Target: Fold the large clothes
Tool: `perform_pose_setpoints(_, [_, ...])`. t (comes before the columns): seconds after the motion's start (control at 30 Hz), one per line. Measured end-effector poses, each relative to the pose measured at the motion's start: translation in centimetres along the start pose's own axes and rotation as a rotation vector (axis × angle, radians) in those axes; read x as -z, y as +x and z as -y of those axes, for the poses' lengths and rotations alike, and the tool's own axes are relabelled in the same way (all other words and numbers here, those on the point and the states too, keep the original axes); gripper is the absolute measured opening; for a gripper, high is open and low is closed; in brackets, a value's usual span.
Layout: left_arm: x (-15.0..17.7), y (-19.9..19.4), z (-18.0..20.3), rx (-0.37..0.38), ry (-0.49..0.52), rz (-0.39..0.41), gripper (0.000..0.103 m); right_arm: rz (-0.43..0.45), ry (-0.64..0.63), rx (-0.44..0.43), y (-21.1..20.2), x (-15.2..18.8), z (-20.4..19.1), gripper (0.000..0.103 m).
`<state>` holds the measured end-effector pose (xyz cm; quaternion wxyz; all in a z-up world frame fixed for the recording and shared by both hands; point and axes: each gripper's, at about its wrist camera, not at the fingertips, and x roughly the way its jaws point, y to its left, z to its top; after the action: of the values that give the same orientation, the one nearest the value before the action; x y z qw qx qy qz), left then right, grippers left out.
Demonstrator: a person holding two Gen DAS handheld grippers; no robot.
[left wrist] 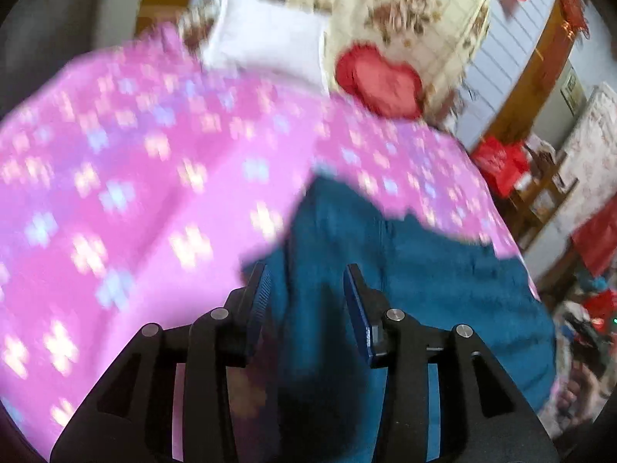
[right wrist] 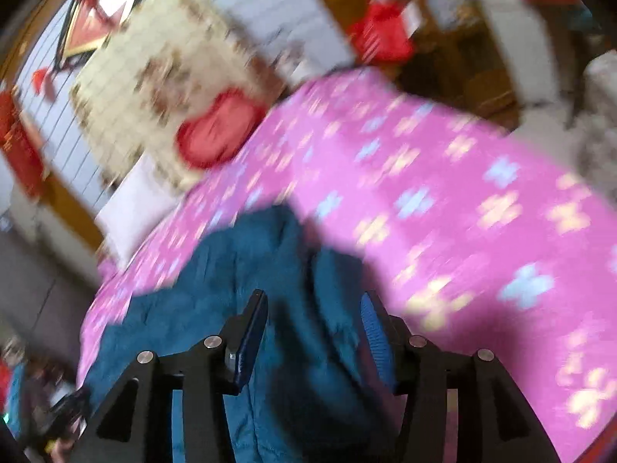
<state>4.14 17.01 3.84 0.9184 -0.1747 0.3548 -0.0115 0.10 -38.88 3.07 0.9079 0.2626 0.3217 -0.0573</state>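
Note:
A large teal-blue garment [left wrist: 416, 270] lies spread on a bed with a pink flowered cover [left wrist: 135, 162]. My left gripper [left wrist: 306, 274] hovers over the garment's near part with its jaws apart and nothing between the blue pads. The same garment [right wrist: 239, 270] fills the lower middle of the right wrist view, on the pink cover [right wrist: 443, 200]. My right gripper [right wrist: 314, 301] also stands open above the cloth, its pads clear of the fabric. Both views are blurred by motion.
At the head of the bed sit a white pillow [left wrist: 266, 42], a cream flowered cushion [left wrist: 401, 15] and a red heart cushion [left wrist: 380, 81]. A wooden stand with red bags [left wrist: 501, 166] is beside the bed. Clutter lies on the floor [right wrist: 42, 397].

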Motion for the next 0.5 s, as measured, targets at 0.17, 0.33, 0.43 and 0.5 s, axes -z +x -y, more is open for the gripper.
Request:
perform_pose_setpoints(0.17, [-3.0,3.3,6.7,-0.032,0.196,-0.019,0.050,-0.021,-0.184,0.069,0.5,1.0,-7.7,0.061])
perform_pose_setpoints(0.33, [-2.1,11.1,8.3,-0.141,0.254,-0.145,0.050,-0.181,-0.272,0.179,6.6,3.5,-9.7,0.069])
perform_pose_setpoints(0.43, [-0.1,13.8,6.3,-0.131,0.177,-0.204,0.054,-0.219,-0.239,0.158,8.3,3.9,-8.1,0.074])
perform_pose_setpoints(0.5, [0.2,13.6,5.9,-0.115,0.164,-0.181,0.057,-0.235,-0.246,0.153,8.3,4.0,-8.1,0.077])
